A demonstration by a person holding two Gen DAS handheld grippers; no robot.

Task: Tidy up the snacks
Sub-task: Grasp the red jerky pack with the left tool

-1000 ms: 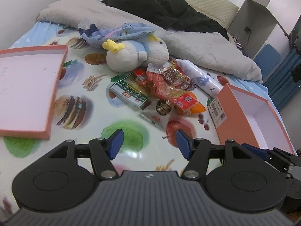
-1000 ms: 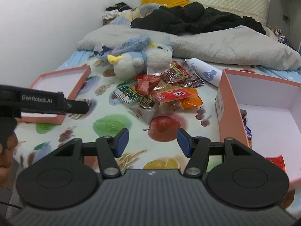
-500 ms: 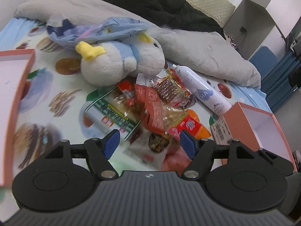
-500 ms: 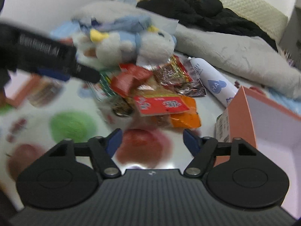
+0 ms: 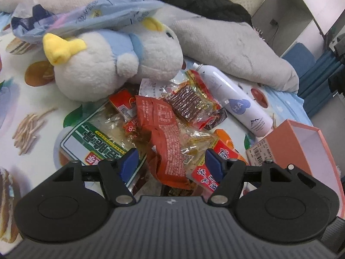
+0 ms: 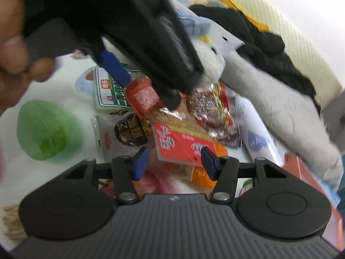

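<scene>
Snacks [image 5: 172, 116] lie heaped on the bed [image 5: 32, 99]; left gripper [image 5: 170, 164] jaws spread over the red packet [image 5: 168, 142], right gripper [image 6: 172, 161] jaws spread astride the orange-red packet [image 6: 181, 142].

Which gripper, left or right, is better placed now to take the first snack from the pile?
Probably the left gripper: its open jaws already straddle the crumpled red packet. The right gripper, also open, is over the red-and-orange packet, but that view is blurred, so its aim is less sure.

Glossy crinkly foil/plastic snack packets [image 5: 170, 129], fuzzy plush toy [image 5: 112, 64], smooth white btl [image 5: 237, 105], matt cardboard box [image 5: 301, 142]
</scene>
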